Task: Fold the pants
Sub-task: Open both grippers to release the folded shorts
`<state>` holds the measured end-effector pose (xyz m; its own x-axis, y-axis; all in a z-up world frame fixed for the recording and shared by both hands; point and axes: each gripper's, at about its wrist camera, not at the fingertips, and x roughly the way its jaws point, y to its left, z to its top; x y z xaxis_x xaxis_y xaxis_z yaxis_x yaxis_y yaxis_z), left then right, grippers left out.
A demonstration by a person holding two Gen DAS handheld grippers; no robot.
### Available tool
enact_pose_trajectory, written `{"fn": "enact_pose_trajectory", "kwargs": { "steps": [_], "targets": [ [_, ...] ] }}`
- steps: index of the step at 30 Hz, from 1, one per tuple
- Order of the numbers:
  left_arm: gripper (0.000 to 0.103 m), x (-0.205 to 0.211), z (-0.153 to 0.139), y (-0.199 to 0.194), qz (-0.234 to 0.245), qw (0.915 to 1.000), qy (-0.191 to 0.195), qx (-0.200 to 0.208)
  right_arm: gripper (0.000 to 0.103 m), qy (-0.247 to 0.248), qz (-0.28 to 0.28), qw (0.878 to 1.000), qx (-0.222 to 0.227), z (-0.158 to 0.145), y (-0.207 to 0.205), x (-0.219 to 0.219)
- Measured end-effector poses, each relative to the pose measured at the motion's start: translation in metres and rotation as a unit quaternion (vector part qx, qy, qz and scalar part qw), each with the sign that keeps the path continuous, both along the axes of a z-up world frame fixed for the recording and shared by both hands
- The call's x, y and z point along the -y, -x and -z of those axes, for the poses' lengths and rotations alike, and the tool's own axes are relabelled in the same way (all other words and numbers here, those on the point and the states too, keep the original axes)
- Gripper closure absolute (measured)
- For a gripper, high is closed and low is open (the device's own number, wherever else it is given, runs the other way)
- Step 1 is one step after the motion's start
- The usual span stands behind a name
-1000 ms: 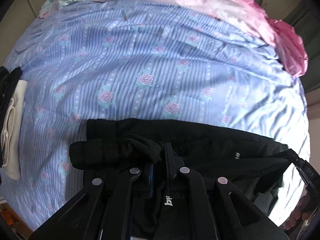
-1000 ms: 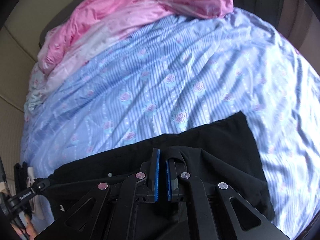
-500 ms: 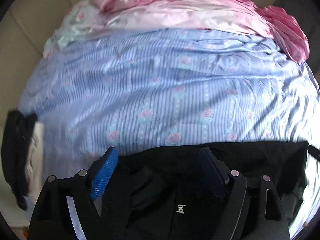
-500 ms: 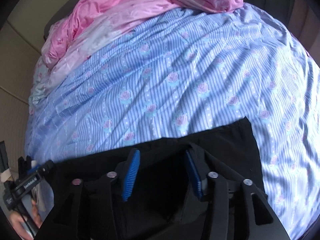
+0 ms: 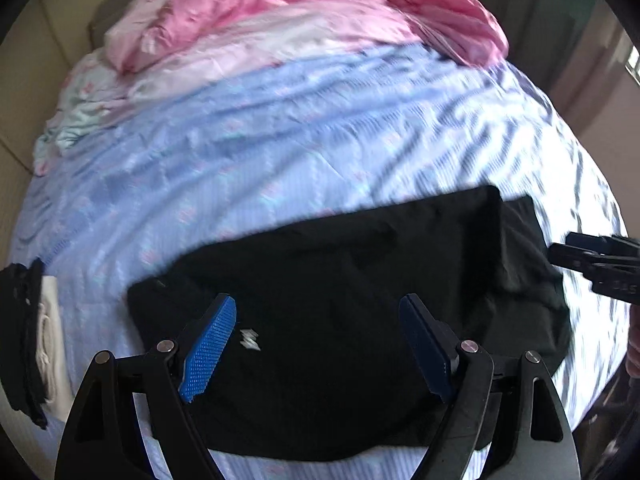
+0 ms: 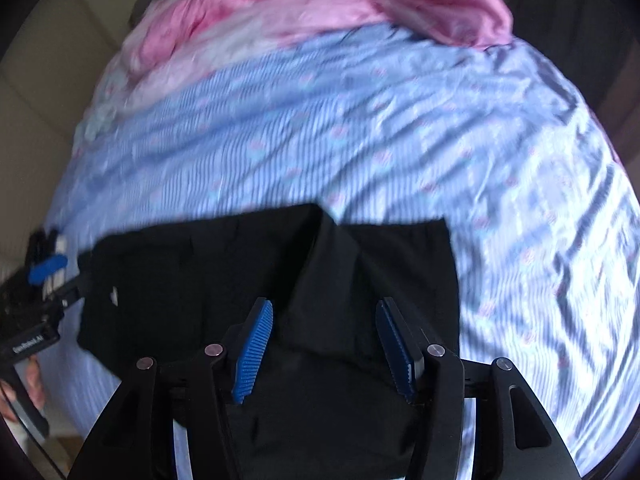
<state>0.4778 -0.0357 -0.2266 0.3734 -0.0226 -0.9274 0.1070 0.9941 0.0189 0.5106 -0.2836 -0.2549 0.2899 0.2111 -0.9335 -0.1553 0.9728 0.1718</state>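
Note:
The black pants (image 5: 340, 292) lie folded in a flat rectangle on the blue striped bed sheet (image 5: 280, 128), near the front edge. My left gripper (image 5: 316, 320) is open and empty, raised above the pants' left part. My right gripper (image 6: 326, 324) is open and empty above the pants (image 6: 224, 264) at their right part, where one layer overlaps another. The right gripper also shows at the right edge of the left wrist view (image 5: 596, 264), and the left one at the left edge of the right wrist view (image 6: 36, 300).
A crumpled pink quilt (image 5: 288, 12) lies along the far side of the bed. A small stack of folded black and cream clothes (image 5: 36, 340) sits at the bed's left edge. Beige wall panels stand beyond the left side.
Both grippers were shut on the pants a second ago. They have opened, let the cloth drop flat on the sheet, and pulled back and up.

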Motion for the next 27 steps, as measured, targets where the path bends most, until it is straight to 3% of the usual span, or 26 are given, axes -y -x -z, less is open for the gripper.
{"fn": "enact_pose_trajectory", "kwargs": {
  "steps": [7,14,16,17,18,19,24,27],
  "targets": [
    [0.02,0.026,0.036,0.02,0.017,0.9984,0.002,-0.054,0.048,0.023,-0.065,0.997,-0.034,0.045,0.003,-0.03],
    [0.02,0.034,0.048,0.015,0.014,0.9978,-0.002,-0.065,0.048,0.071,-0.133,0.988,-0.045,0.077,-0.001,-0.055],
    [0.02,0.035,0.049,0.012,0.012,0.9976,0.0,-0.068,0.055,0.076,-0.141,0.986,-0.047,0.081,-0.002,-0.056],
    [0.02,0.036,0.049,0.011,0.012,0.9976,0.001,-0.068,0.064,0.076,-0.141,0.986,-0.046,0.08,-0.002,-0.053],
    [0.02,0.038,0.049,0.01,0.013,0.9977,0.001,-0.067,0.087,0.076,-0.138,0.986,-0.046,0.079,-0.003,-0.05],
    [0.02,0.038,0.048,0.01,0.014,0.9977,0.001,-0.067,0.095,0.081,-0.13,0.987,-0.043,0.075,-0.005,-0.044],
    [0.02,0.041,0.046,0.008,0.013,0.9979,0.002,-0.063,0.095,0.077,-0.061,0.995,0.005,0.037,-0.028,0.002],
    [0.02,0.043,0.046,0.004,0.005,0.9978,0.005,-0.065,0.094,0.106,-0.003,0.994,0.023,0.026,-0.052,0.033]
  ]
}}
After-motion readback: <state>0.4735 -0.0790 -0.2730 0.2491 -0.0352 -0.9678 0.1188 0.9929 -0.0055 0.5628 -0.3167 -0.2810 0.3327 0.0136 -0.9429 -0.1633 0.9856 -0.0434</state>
